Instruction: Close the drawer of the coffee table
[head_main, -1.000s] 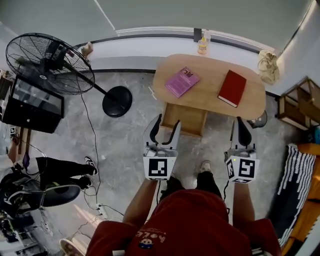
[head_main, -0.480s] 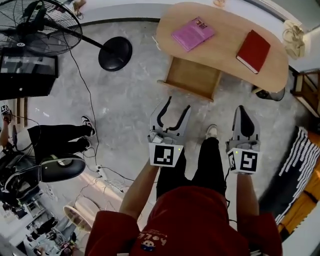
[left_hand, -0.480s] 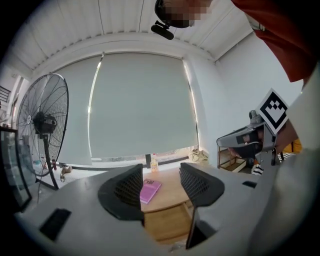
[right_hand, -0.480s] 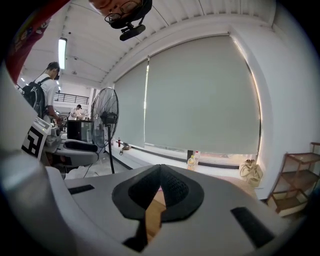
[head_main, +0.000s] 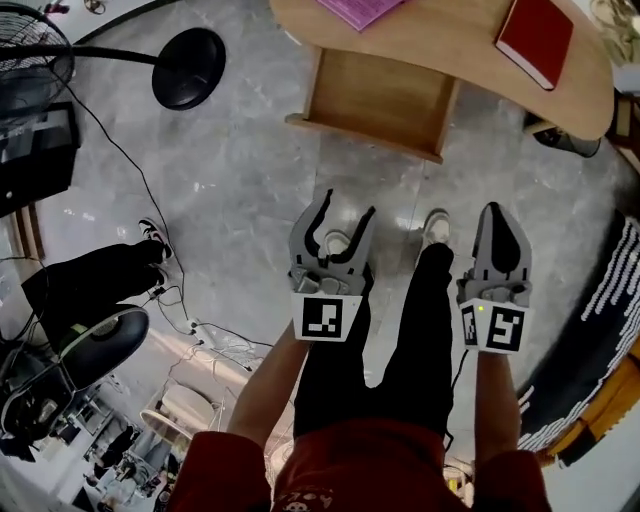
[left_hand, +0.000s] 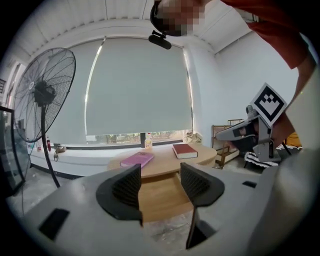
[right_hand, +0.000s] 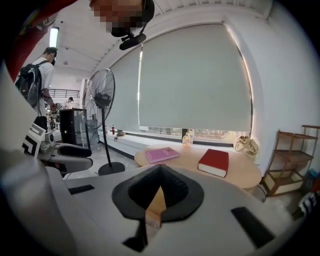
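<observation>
Drawer (head_main: 380, 95) of coffee table (head_main: 450, 30) stands pulled out; left tool (head_main: 345, 206) gapes empty, right tool (head_main: 497, 212) is pinched together

No legible wording anywhere in the room. Any print on the pale pink paperback book (right_hand: 161, 154) lying on the oval wooden table (right_hand: 237, 176) is too small to read. The white cubes on the left gripper (head_main: 345, 205) and right gripper (head_main: 492, 212) carry only black-and-white square code patterns, no letters.
</observation>
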